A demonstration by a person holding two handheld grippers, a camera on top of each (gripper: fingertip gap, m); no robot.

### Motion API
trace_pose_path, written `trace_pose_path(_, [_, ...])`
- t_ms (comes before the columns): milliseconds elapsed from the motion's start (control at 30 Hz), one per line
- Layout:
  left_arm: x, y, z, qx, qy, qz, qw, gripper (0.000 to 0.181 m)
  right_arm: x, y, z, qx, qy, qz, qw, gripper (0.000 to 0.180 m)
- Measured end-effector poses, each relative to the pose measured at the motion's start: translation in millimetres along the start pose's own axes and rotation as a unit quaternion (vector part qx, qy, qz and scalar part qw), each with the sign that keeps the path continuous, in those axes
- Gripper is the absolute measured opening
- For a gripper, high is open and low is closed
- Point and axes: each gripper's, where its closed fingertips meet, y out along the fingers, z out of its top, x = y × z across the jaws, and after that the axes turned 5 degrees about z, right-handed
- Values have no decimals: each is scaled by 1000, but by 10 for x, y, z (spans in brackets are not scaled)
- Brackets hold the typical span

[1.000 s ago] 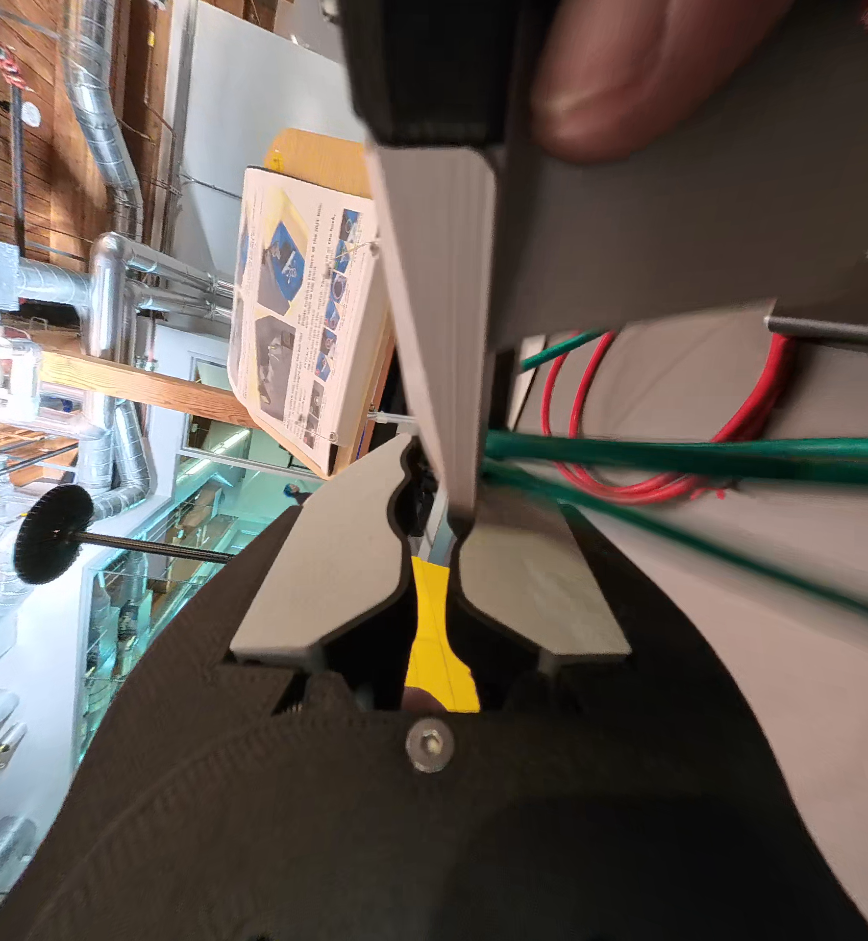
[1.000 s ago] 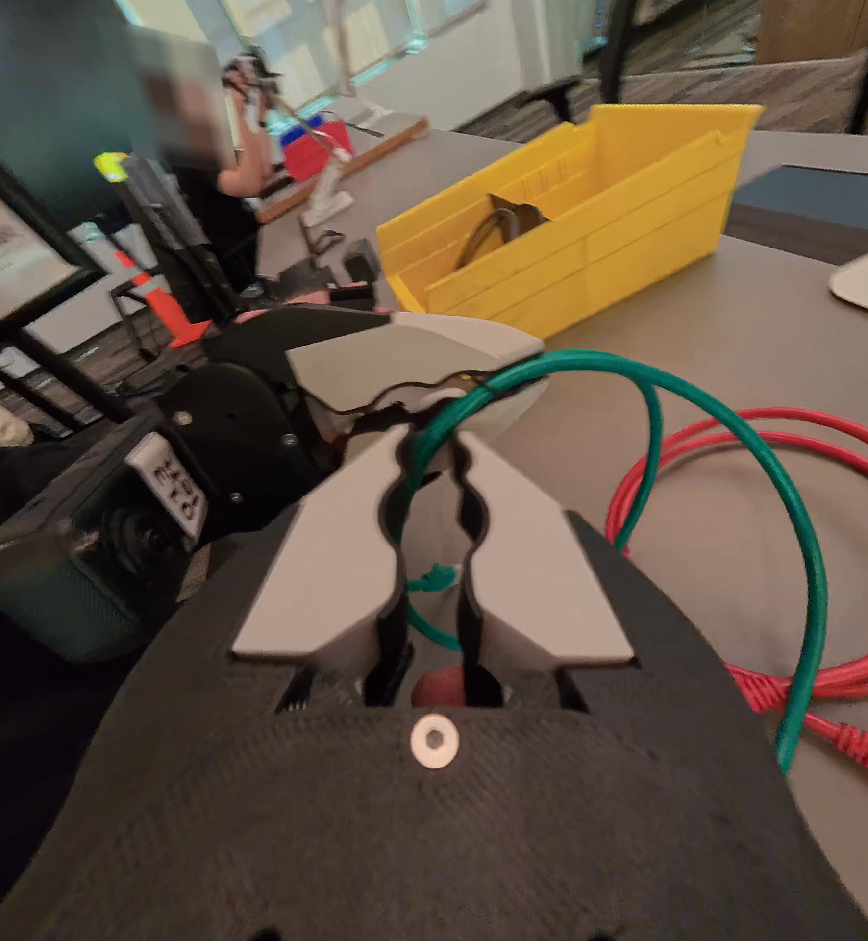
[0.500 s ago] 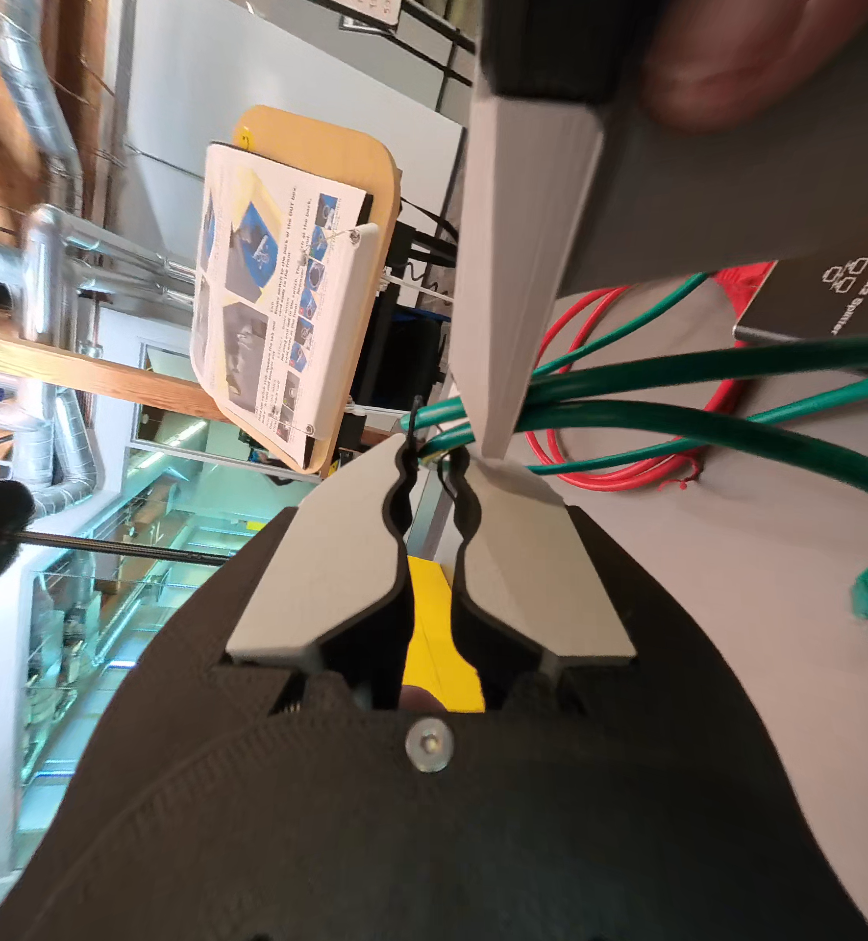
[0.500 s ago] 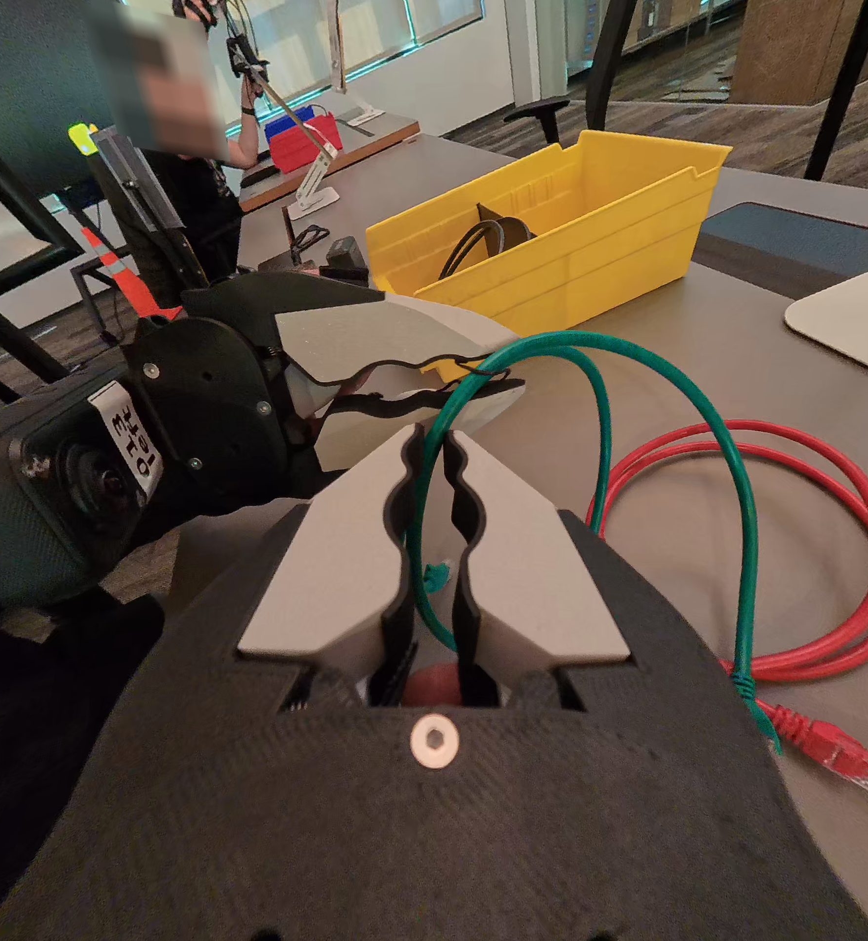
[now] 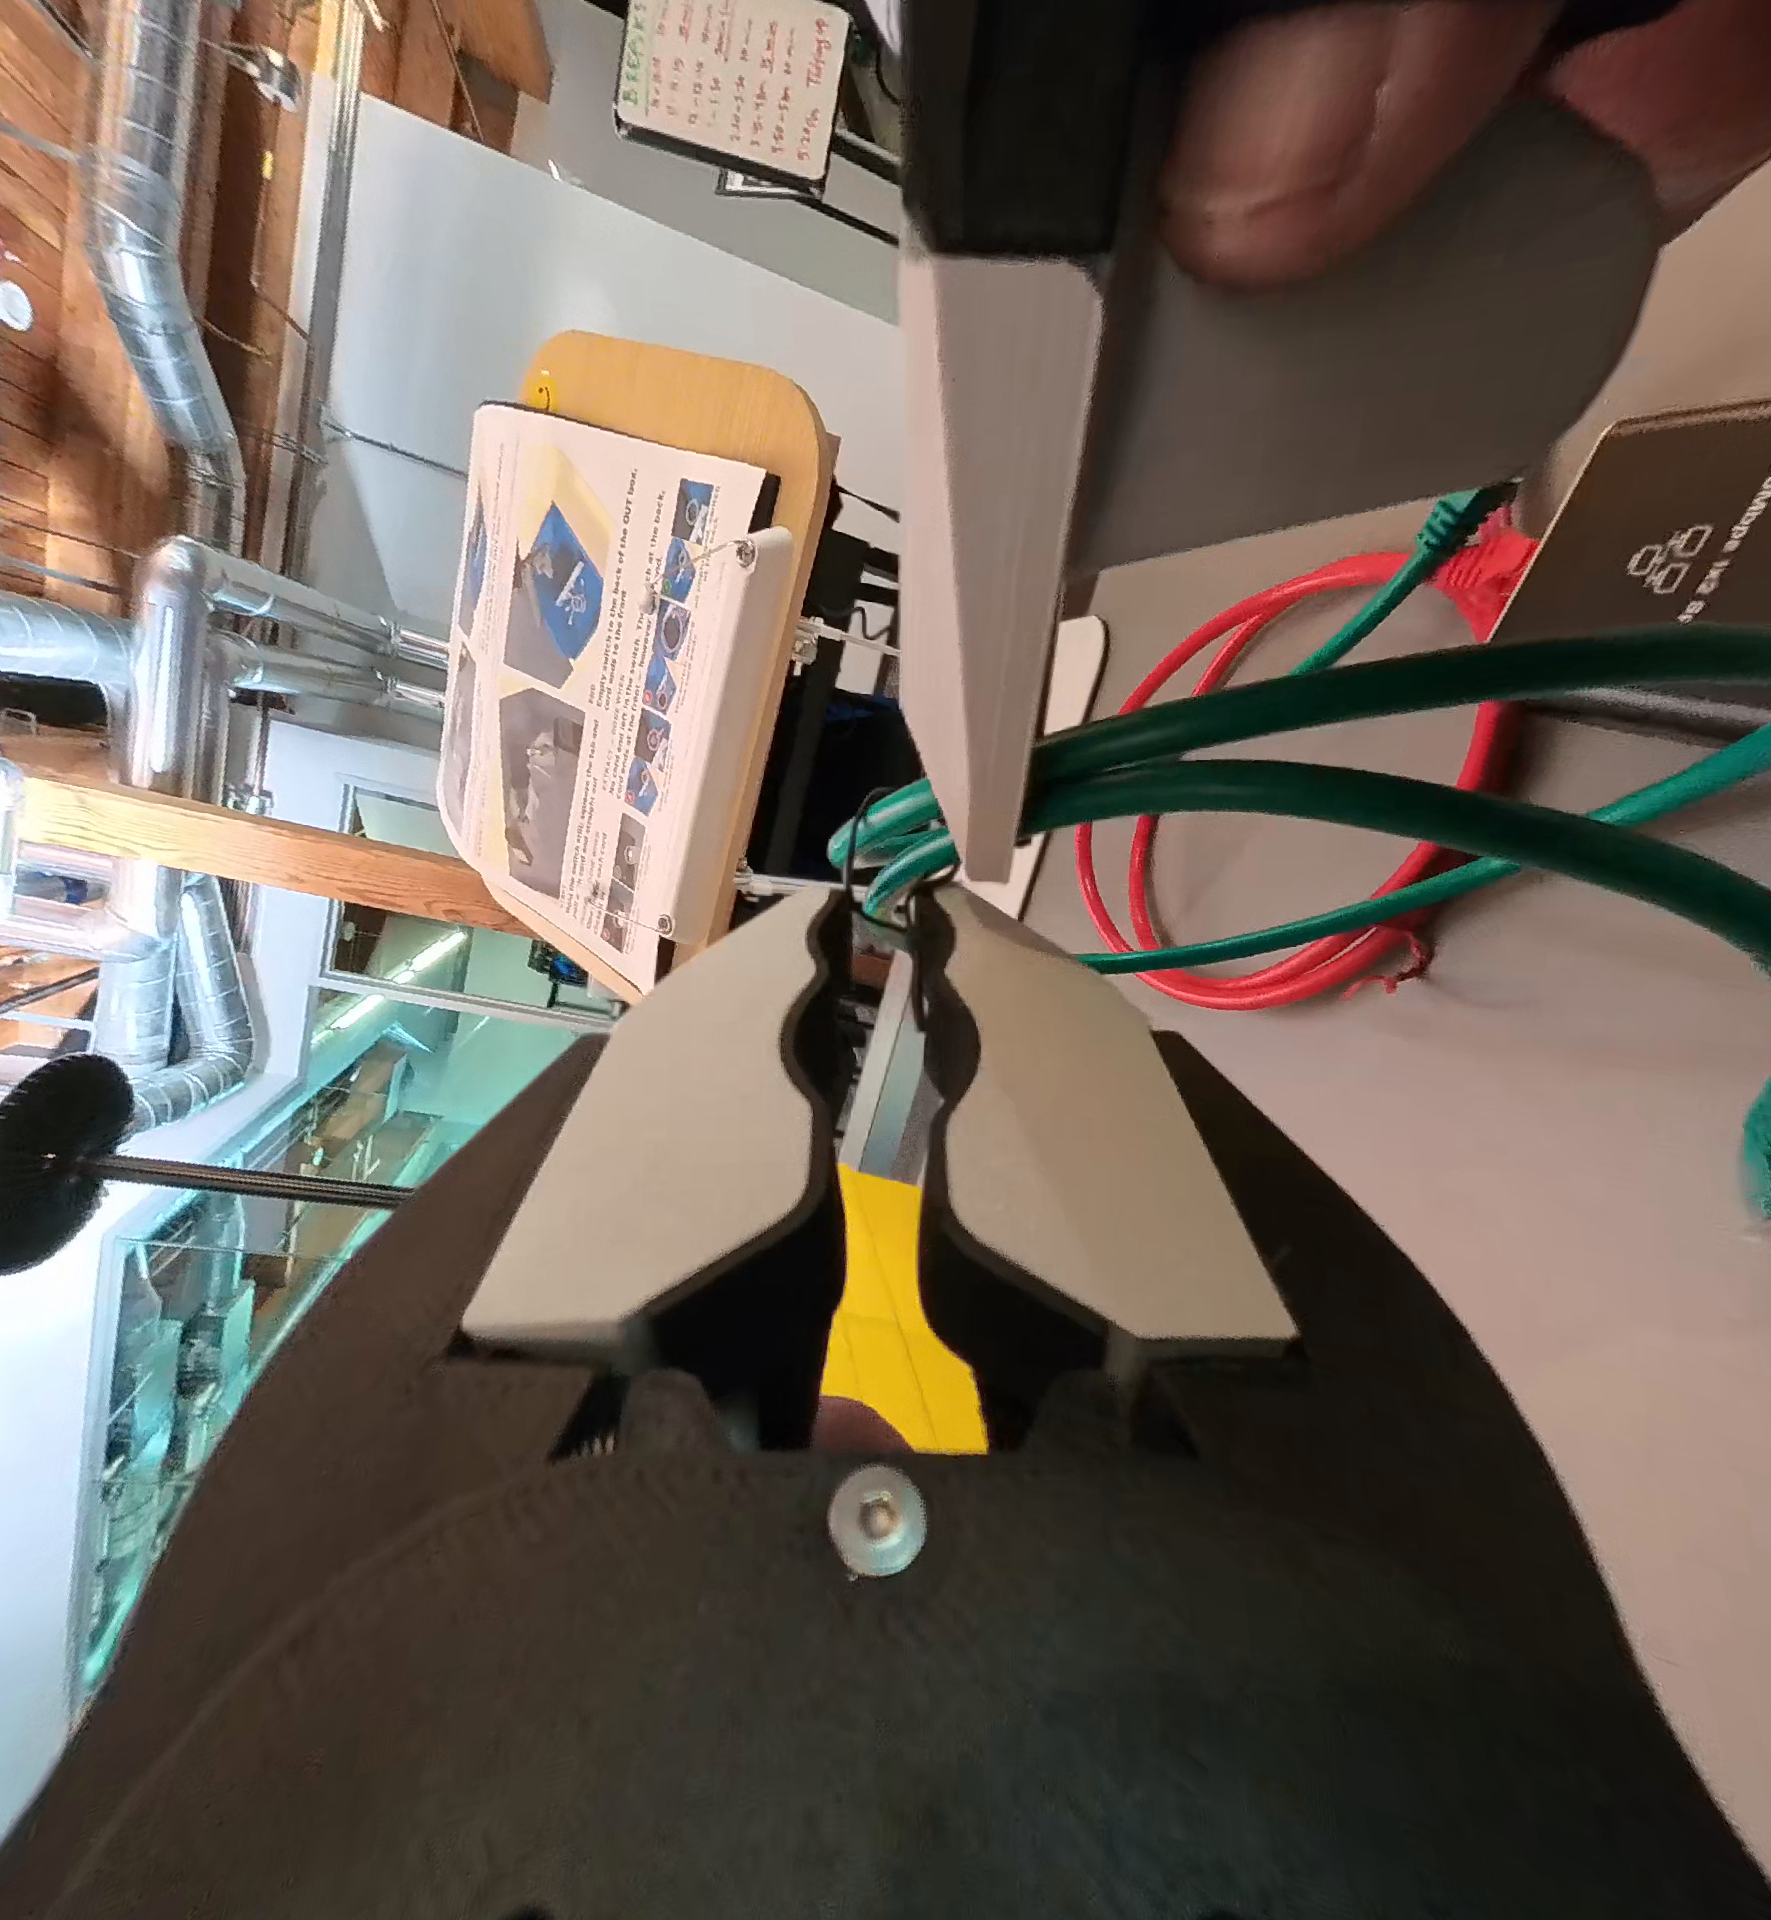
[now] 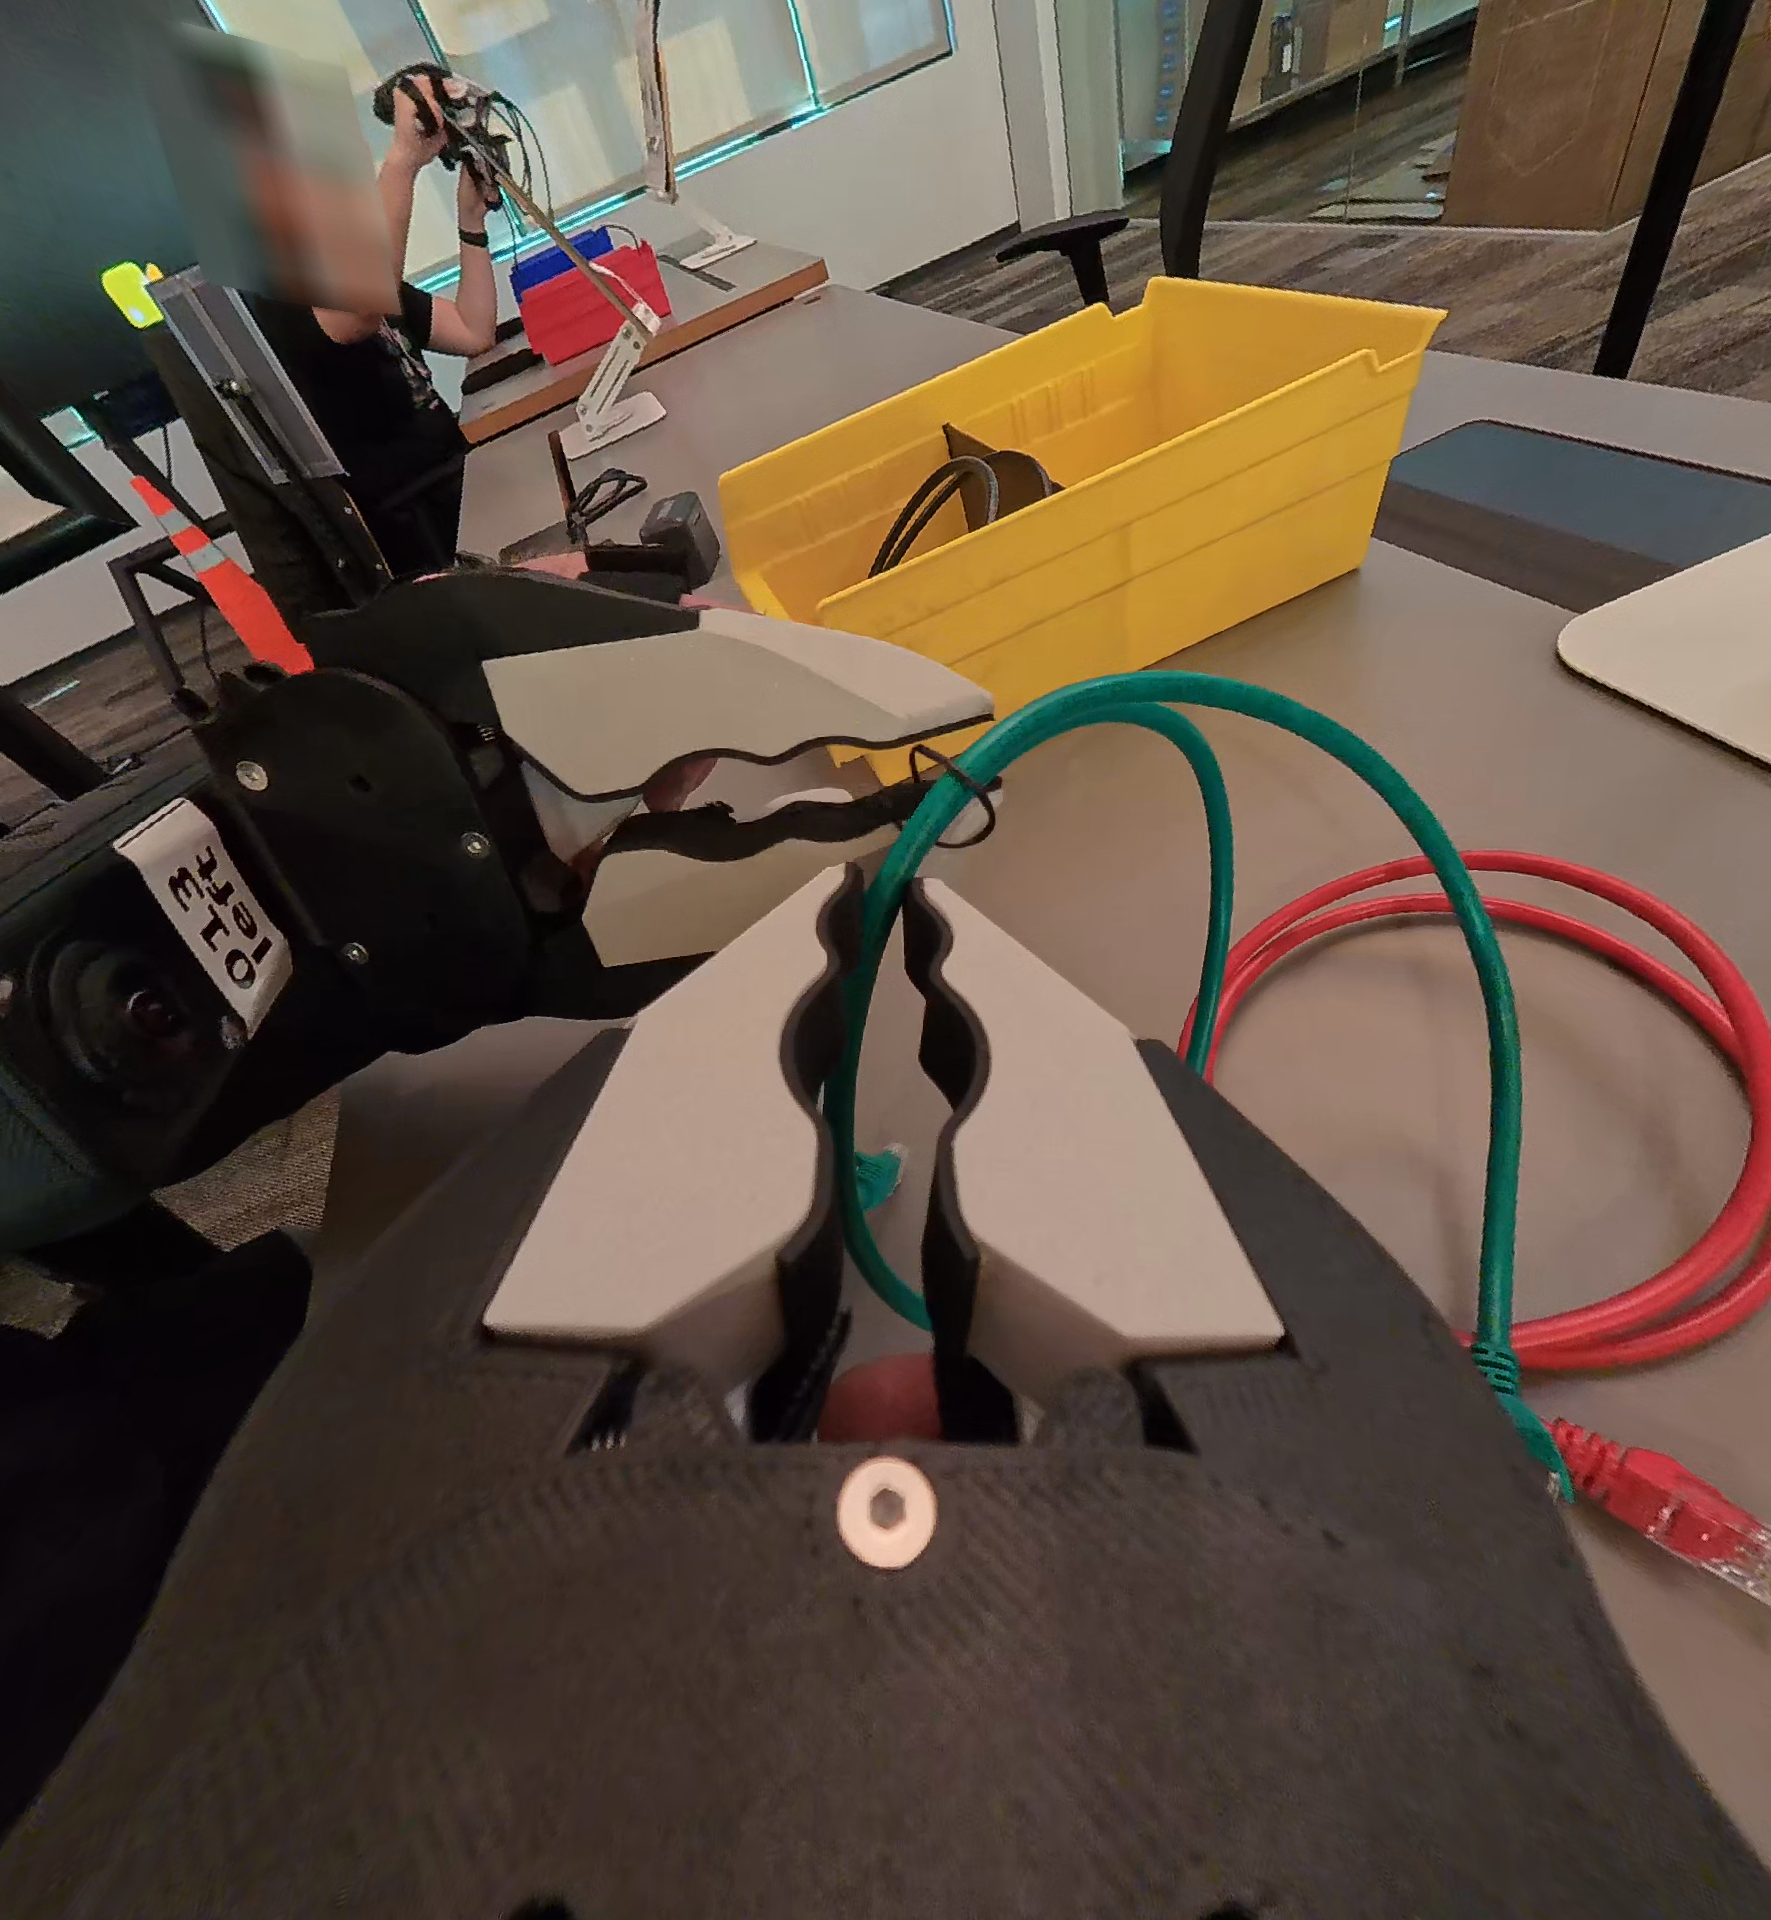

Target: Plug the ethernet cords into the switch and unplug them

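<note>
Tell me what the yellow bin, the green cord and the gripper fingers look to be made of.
Yellow bin: likely molded plastic, with a smooth semi-gloss and ribbed walls.
Green ethernet cord: a flexible rubbery or PVC-like jacket that bends in loops.
Right gripper fingers: matte grey, probably 3D-printed plastic, with black wavy inner pads that may be rubber.

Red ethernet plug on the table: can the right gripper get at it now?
Probably not yet: the right gripper has its jaws shut on the green ethernet cord. The red ethernet plug itself lies uncovered.
</note>
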Motion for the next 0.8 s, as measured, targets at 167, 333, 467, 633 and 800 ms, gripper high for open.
trace_pose_path(167, [11, -4, 13, -1, -8, -5, 1000, 8, 10, -5, 8, 2, 0, -4, 1000, 6])
trace_pose_path(333, [11, -16, 19, 2, -33, -26, 999, 7, 13, -6, 15, 6, -4, -6, 1000, 6])
trace_pose_path(467, [1, -25, 13, 4, -79, -53, 995, 7, 15, -6, 20, 8, -9, -6, 1000, 5])
trace_pose_path(633, [58, -43, 3, 8, -123, -98, 988, 8, 19, -8, 24, 10, -14, -8, 1000, 5])
trace_pose_path(800, [101, -61, 17, 14, -149, -126, 981, 9, 20, -8, 25, 10, -18, -9, 1000, 5])
